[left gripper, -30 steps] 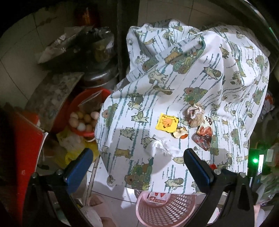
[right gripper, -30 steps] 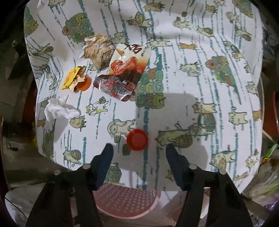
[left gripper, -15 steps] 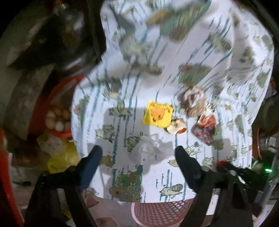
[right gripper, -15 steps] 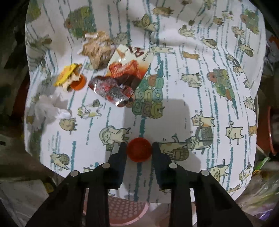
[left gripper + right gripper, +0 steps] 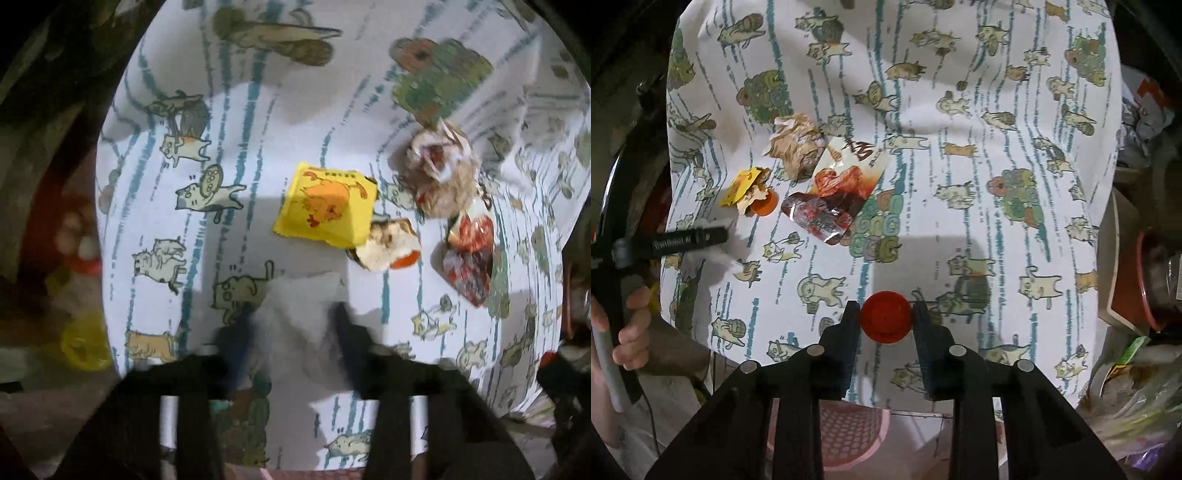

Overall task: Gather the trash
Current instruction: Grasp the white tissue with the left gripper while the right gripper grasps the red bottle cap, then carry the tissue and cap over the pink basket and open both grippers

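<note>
Red plastic, the bottle cap (image 5: 885, 316) is clamped across its rigid rim by the right gripper (image 5: 885, 319). At twelve o'clock of the left gripper (image 5: 295, 325), soft white tissue (image 5: 295, 314) is bracketed by just-closing jaws; contact cannot be told.

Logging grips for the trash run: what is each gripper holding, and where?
Right gripper pinches the round red plastic cap by its opposite edges. Left gripper, jaws just closing, straddles the crumpled white tissue; grip unclear.
</note>
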